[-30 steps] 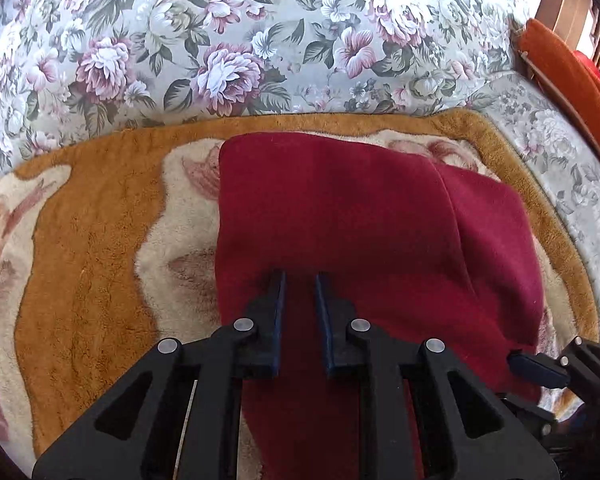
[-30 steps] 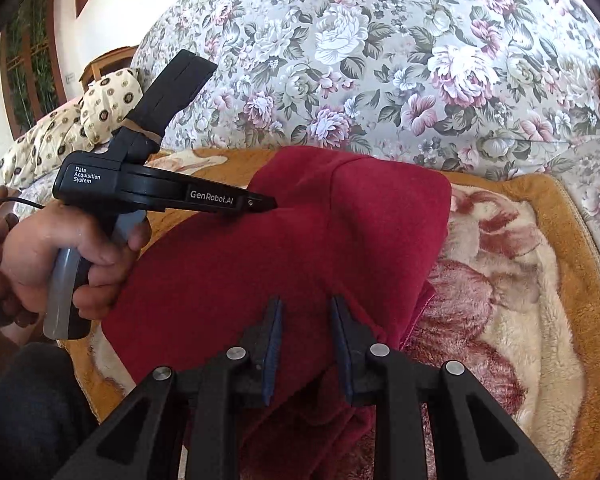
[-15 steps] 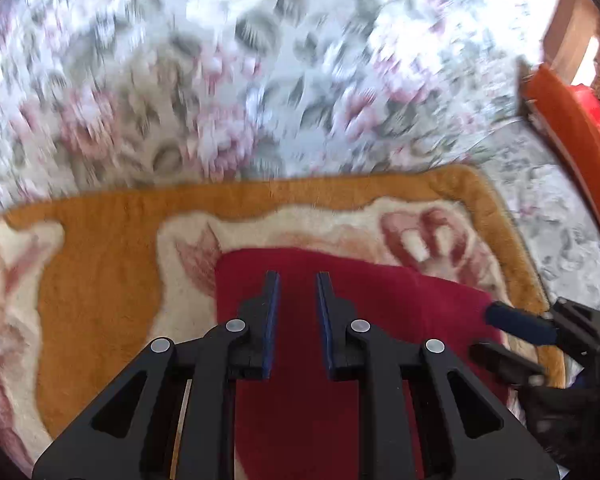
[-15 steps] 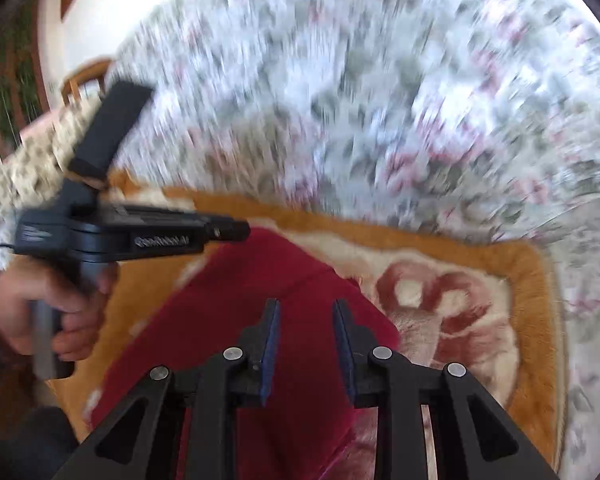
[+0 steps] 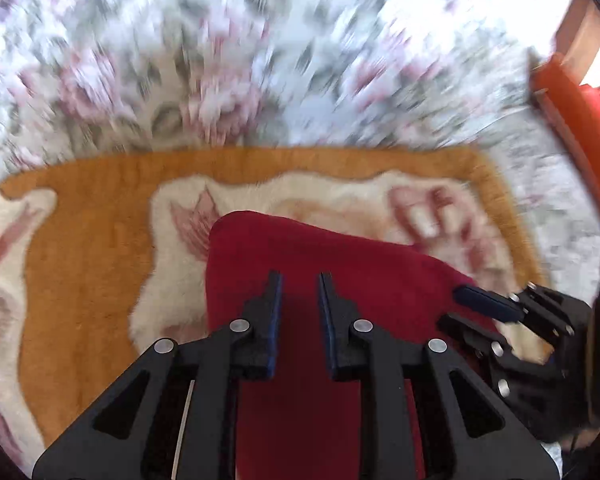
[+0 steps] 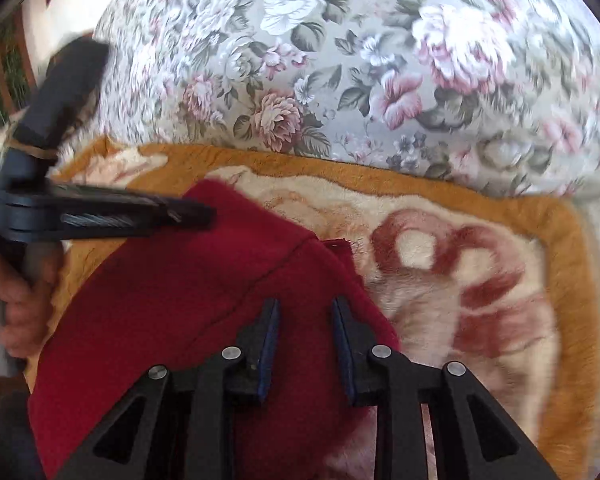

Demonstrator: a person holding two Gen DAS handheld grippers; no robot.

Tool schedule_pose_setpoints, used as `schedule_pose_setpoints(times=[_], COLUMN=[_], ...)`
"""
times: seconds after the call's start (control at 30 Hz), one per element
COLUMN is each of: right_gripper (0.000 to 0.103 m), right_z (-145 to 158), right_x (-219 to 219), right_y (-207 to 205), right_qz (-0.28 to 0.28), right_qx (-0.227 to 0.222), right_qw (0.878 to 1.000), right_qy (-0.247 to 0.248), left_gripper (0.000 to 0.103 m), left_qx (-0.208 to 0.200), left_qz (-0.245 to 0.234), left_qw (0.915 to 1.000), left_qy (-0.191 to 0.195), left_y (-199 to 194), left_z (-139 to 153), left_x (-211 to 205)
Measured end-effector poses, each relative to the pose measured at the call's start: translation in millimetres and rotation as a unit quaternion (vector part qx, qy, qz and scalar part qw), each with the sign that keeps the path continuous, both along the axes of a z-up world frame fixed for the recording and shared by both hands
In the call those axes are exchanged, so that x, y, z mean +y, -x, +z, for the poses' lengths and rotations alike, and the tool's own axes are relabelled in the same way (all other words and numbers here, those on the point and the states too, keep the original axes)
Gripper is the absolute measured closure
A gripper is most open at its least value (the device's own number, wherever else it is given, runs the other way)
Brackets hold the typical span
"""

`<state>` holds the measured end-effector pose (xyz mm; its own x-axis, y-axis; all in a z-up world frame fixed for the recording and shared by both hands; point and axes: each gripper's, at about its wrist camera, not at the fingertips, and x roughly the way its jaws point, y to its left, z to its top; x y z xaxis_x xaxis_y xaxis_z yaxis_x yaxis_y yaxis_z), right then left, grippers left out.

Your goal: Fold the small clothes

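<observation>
A dark red fleece garment (image 5: pixel 340 272) lies folded on an orange and cream plush blanket (image 5: pixel 92 240). My left gripper (image 5: pixel 299 280) hovers over its near half, jaws apart with nothing between them. My right gripper (image 6: pixel 305 306) is over the garment's right edge (image 6: pixel 204 280), jaws apart and empty. Each gripper shows in the other's view: the right one at the garment's right corner (image 5: pixel 480 308), the left one near its far left corner (image 6: pixel 188 214). A seam runs across the garment.
A floral sofa backrest (image 6: pixel 340 60) rises behind the blanket. An orange cushion (image 5: pixel 572 128) sits at the far right. The blanket's orange border (image 6: pixel 560 240) marks its edge. A hand (image 6: pixel 16 300) holds the left gripper's handle.
The garment's far half has been folded toward me, so it now covers less of the blanket. Both grippers pulled back toward the near side and stayed open.
</observation>
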<state>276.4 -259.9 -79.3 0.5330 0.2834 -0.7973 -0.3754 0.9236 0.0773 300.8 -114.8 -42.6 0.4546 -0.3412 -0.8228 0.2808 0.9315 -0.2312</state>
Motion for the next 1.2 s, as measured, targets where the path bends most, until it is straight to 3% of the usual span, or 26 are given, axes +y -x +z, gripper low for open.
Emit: schedule_pose_setpoints(times=[0.07, 0.2, 0.27, 0.3, 0.4, 0.5, 0.63, 0.77, 0.83, 0.9, 0.93, 0.97, 1.0, 1.03, 1.07, 1.1, 1.17, 1.2], right_gripper=[0.078, 0.077, 0.077, 0.077, 0.077, 0.077, 0.077, 0.077, 0.077, 0.074, 0.073, 0.073, 0.072, 0.071, 0.069, 0.069, 0.068, 0.070], right_z=[27.0, 60.4, 59.3, 55.0, 18.2, 2.9, 10.6, 41.7, 55.3, 47.0, 31.8, 8.4, -7.9, -10.1, -8.7, -8.8, -7.5, -7.1], right_x=[1.0, 10.1, 25.1, 32.7, 45.3, 28.6, 25.6, 38.8, 49.5, 60.9, 64.2, 62.9, 59.2, 50.3, 42.4, 39.0, 35.5, 37.0], right_y=[17.3, 61.4, 81.6, 90.7, 104.2, 108.4, 103.4, 126.8, 150.6, 162.0, 159.8, 152.3, 147.3, 147.8, 148.0, 147.1, 146.4, 146.9], right_qz=[0.001, 0.038, 0.072, 0.088, 0.106, 0.085, 0.071, 0.058, 0.074, 0.062, 0.044, 0.022, 0.005, -0.020, -0.040, -0.051, -0.069, -0.066], right_qx=[-0.022, -0.046, -0.040, -0.037, -0.001, -0.011, 0.005, -0.026, -0.049, -0.051, -0.034, 0.011, 0.048, 0.044, 0.045, 0.054, 0.060, 0.057], right_qw=[1.000, 0.997, 0.996, 0.995, 0.993, 0.996, 0.997, 0.998, 0.996, 0.996, 0.996, 0.996, 0.996, 0.998, 0.998, 0.997, 0.995, 0.996], right_qy=[-0.005, -0.046, -0.038, -0.024, 0.057, 0.016, -0.009, 0.013, 0.004, 0.041, 0.067, 0.082, 0.078, 0.033, -0.003, -0.017, -0.037, -0.036], left_gripper=[0.085, 0.085, 0.085, 0.081, 0.080, 0.080, 0.080, 0.079, 0.077, 0.077, 0.077, 0.077, 0.076, 0.073, 0.065, 0.045, 0.022, 0.019], left_qx=[-0.017, -0.006, 0.008, 0.020, 0.008, 0.004, 0.013, -0.031, -0.027, 0.011, 0.028, 0.033, 0.016, 0.014, 0.018, 0.023, 0.038, 0.038], left_qz=[-0.015, -0.034, -0.036, -0.039, -0.045, -0.036, -0.034, -0.039, -0.052, -0.066, -0.063, -0.063, -0.063, -0.061, -0.059, -0.060, -0.087, -0.087], left_qw=[0.9997, 0.9994, 0.9993, 0.9990, 0.9988, 0.9991, 0.9993, 0.9984, 0.9977, 0.9976, 0.9976, 0.9975, 0.9978, 0.9980, 0.9981, 0.9974, 0.9928, 0.9927], left_qy=[0.012, 0.006, 0.004, -0.005, -0.017, -0.021, -0.008, 0.027, 0.034, 0.017, 0.006, -0.004, -0.006, -0.002, 0.009, 0.031, 0.073, 0.074], left_y=[30.1, 77.1, 96.0, 104.5, 119.8, 117.4, 118.8, 162.6, 179.8, 179.8, 177.4, 176.2, 178.6, 179.5, 179.5, 178.9, 176.9, 176.8], left_z=[15.8, 14.2, 4.1, -6.7, -28.5, -36.0, -21.8, 8.5, 2.1, -25.6, -37.5, -47.7, -48.3, -47.2, -46.4, -46.1, -47.5, -47.3], left_x=[12.8, 19.3, 16.7, 12.1, 3.3, -2.9, 4.4, 25.5, 26.7, 16.3, 12.1, 8.2, 6.4, 6.5, 7.7, 8.9, 4.0, 3.3])
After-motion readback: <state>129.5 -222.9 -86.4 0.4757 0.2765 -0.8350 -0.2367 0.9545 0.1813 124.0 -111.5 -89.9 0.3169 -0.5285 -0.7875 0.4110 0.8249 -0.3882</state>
